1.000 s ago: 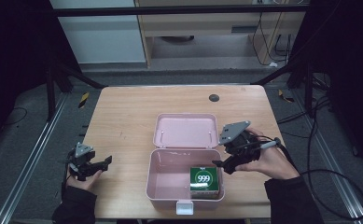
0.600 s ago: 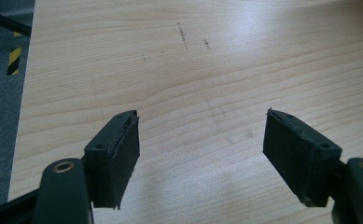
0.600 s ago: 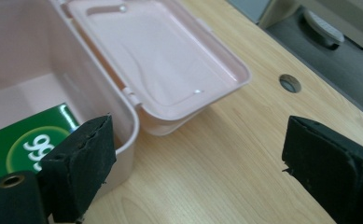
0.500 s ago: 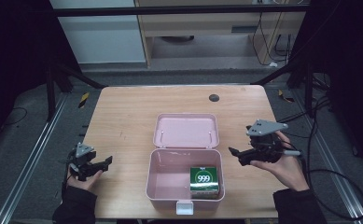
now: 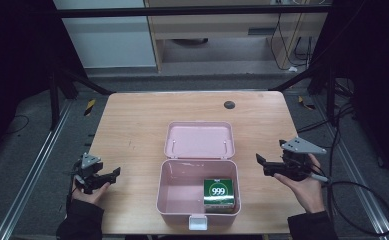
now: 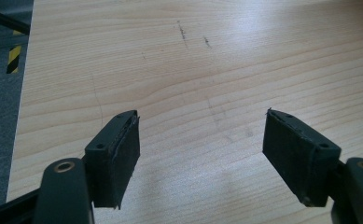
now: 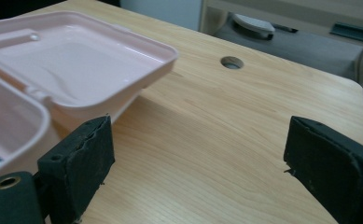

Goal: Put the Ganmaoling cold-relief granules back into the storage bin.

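Observation:
A pink plastic box (image 5: pixel 174 192) stands open at the table's front middle, its lid (image 5: pixel 199 140) laid back flat behind it. A green carton marked 999 (image 5: pixel 218 193) lies in the box's right front corner. My right gripper (image 5: pixel 260 164) is held open just right of the box, jaws empty and pointing toward it; in the right gripper view (image 7: pixel 195 158) the lid (image 7: pixel 72 70) lies ahead to the left. My left gripper (image 5: pixel 113 174) is open near the table's front left edge, over bare wood (image 6: pixel 198 140).
The wooden table (image 5: pixel 132 125) has a round cable hole (image 5: pixel 229 104) at the back right, also seen as the hole (image 7: pixel 232 62). Dark floor, metal rails and cables surround the table. A cabinet stands behind it.
My right gripper has pulled back from over the box to its right side, with nothing in its jaws. The carton stays in the box. The left gripper has not moved.

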